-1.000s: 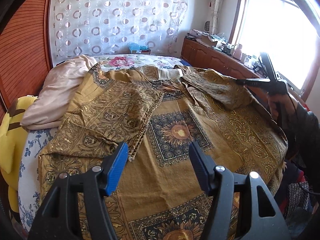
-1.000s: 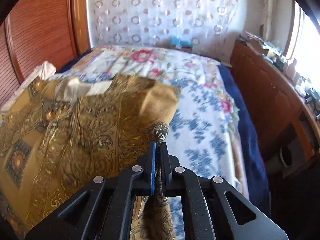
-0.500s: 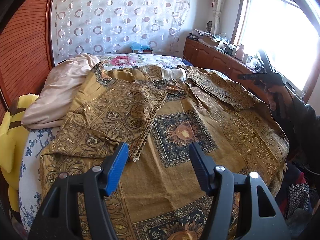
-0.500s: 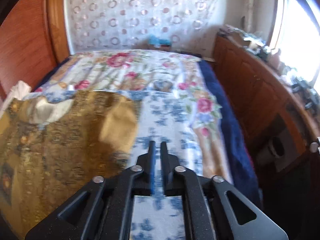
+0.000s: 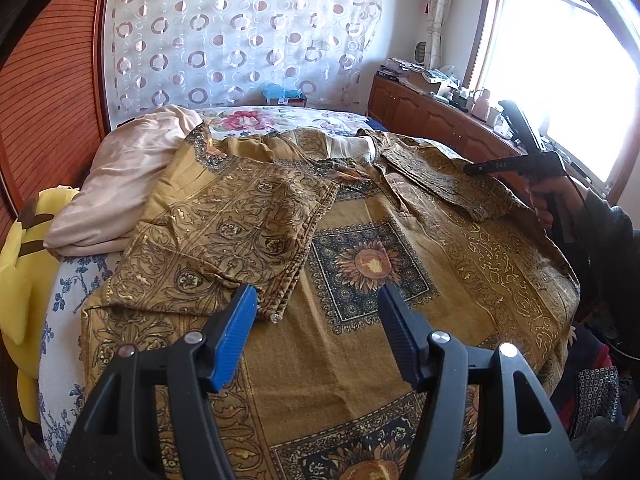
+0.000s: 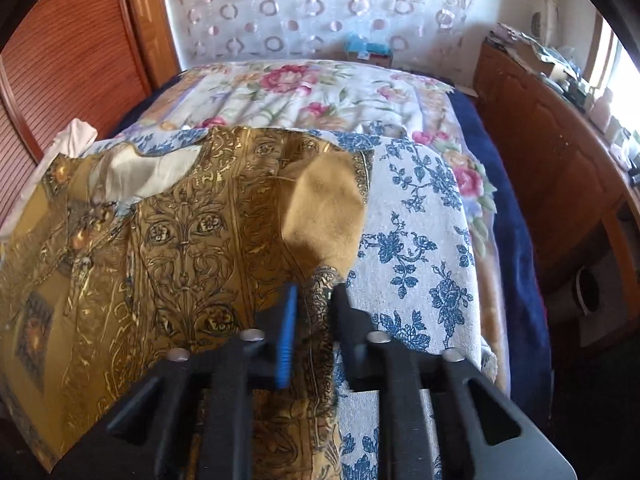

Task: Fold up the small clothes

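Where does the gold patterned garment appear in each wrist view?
Left wrist: gold garment fills the centre, spread over the bed.
Right wrist: gold garment fills the left half, its edge between the gripper's fingers.
Shared landmark: the circle-patterned curtain behind the bed.

The garment (image 5: pixel 360 264) lies spread on the bed (image 6: pixel 420 208), pillow (image 5: pixel 116 184) at its left.

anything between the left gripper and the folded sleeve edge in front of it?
Nothing visible. The left gripper is open above the gold garment, and the folded sleeve edge lies bare just ahead of its blue finger pad.
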A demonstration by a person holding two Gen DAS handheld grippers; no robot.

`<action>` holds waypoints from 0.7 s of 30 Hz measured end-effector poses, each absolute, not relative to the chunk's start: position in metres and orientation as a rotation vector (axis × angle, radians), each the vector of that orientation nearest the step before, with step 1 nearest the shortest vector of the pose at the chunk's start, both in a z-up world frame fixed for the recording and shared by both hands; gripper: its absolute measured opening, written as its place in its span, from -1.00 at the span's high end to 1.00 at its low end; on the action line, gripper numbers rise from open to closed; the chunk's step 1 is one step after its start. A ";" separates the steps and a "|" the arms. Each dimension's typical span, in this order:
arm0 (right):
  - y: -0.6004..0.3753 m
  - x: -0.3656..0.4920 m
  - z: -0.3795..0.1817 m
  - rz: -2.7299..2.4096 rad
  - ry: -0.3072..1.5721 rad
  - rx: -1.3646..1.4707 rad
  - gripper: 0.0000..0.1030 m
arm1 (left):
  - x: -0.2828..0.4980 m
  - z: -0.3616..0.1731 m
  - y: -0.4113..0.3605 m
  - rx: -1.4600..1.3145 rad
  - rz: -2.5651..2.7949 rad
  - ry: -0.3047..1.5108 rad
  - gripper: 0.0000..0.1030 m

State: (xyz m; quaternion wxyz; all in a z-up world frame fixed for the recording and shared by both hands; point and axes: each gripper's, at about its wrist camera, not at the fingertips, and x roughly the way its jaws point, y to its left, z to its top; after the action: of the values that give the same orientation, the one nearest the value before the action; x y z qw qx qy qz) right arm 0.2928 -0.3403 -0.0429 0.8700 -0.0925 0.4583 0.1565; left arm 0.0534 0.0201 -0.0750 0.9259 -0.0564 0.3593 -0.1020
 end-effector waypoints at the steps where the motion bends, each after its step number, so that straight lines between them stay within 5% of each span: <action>1: -0.340 0.292 -0.041 0.319 0.942 -0.209 0.94 | 0.053 -0.075 0.020 -0.115 -0.209 0.737 -0.22; 12: -0.369 0.318 -0.042 0.148 0.916 -0.297 0.94 | 0.078 -0.063 0.027 -0.073 -0.197 0.736 -0.22; 17: -0.393 0.333 -0.043 0.176 0.888 -0.202 0.61 | 0.109 -0.053 0.048 -0.063 -0.156 0.732 -0.22; 19: -0.397 0.338 -0.040 0.206 0.873 -0.161 0.21 | 0.122 -0.052 0.057 -0.050 -0.128 0.733 -0.22; 21: -0.395 0.346 -0.039 0.248 0.861 -0.126 0.16 | 0.140 -0.051 0.069 -0.041 -0.103 0.738 -0.22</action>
State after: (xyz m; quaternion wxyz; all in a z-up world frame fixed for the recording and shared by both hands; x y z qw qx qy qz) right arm 0.3463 -0.3953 -0.0387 0.8993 -0.0608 0.4161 0.1199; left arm 0.1395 0.0695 -0.0508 0.9312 -0.0200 0.3606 -0.0503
